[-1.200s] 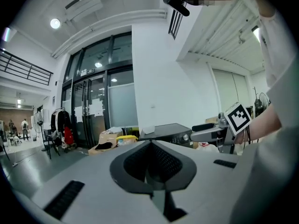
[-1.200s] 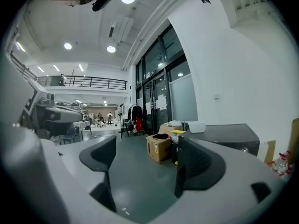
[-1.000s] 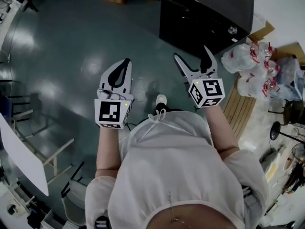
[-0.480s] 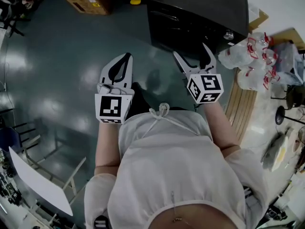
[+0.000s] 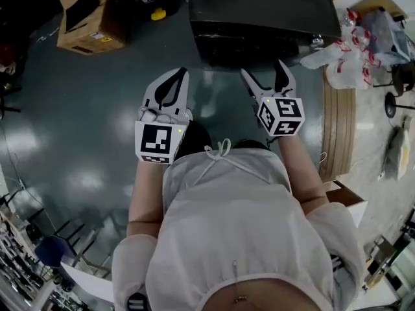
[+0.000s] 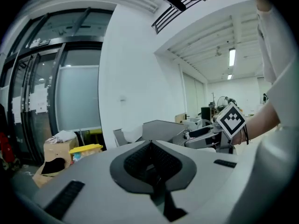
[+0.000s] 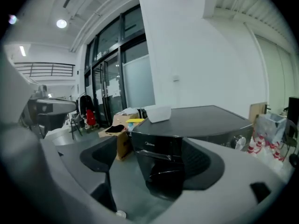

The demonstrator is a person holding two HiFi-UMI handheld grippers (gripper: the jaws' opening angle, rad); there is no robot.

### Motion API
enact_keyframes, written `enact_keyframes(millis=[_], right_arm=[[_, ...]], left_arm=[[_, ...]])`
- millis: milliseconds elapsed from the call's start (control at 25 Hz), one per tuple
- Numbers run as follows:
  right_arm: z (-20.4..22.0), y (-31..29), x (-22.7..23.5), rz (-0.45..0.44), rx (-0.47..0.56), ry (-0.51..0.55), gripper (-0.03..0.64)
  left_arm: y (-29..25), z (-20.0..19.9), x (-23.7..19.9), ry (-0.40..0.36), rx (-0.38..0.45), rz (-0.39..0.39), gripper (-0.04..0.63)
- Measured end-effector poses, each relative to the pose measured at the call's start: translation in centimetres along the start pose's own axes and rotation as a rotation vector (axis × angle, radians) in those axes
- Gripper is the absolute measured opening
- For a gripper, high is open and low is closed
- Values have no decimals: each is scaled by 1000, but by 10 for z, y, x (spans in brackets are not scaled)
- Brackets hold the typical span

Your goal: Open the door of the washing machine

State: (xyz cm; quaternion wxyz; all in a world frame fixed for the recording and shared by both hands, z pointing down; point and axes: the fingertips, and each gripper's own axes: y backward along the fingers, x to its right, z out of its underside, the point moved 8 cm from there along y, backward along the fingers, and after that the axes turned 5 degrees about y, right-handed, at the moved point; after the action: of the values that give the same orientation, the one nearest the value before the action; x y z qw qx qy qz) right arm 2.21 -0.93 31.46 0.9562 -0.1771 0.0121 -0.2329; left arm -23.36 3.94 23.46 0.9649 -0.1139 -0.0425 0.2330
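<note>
Black, box-shaped washing machine (image 7: 161, 141) stands straight ahead of the right gripper (image 5: 266, 76), framed in the gap between its jaws in the right gripper view, near but not touching either of them. Its dark round door (image 7: 166, 181) sits low on the front face, under the control strip, and looks shut. A shallow white plastic tub (image 7: 159, 113) rests on the machine's flat lid, towards the far left corner as that gripper sees it.

The right gripper's jaws stand wide apart with nothing gripped. The left gripper (image 5: 174, 89), level with it and beside it on the left, has its jaws pressed together, the ribbed dark pads meeting at the tips, and nothing is held in them. It points at bare glossy grey-green floor (image 5: 78, 109) just left of the machine.

Beyond the left gripper and further left sits an open brown cardboard box (image 5: 81, 21), with a small yellow object (image 5: 157, 15) beside it. To the right of the right gripper lie clear plastic bags (image 5: 340, 60) with red print, and nearer, a pale slatted wooden panel (image 5: 340, 122) on the floor.
</note>
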Motion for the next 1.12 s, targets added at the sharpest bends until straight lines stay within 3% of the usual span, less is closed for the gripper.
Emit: enact_keyframes(millis=[280, 560, 680, 840, 1000, 1120], right_arm=[[21, -69, -38, 121, -134, -60, 425], [79, -144, -56, 261, -307, -170, 399], [111, -175, -57, 315, -393, -213, 393], [151, -210, -50, 392, -478, -327, 379], [184, -238, -39, 469, -526, -462, 356], [205, -258, -30, 517, -551, -502, 336]], left_arm=[[-50, 24, -82, 5, -43, 177, 21], [-108, 80, -135, 33, -88, 333, 21], [-132, 105, -150, 48, -108, 377, 21], [-154, 140, -161, 74, -202, 425, 21], [-173, 173, -174, 70, -197, 428, 21], [-186, 194, -183, 76, -200, 429, 21]])
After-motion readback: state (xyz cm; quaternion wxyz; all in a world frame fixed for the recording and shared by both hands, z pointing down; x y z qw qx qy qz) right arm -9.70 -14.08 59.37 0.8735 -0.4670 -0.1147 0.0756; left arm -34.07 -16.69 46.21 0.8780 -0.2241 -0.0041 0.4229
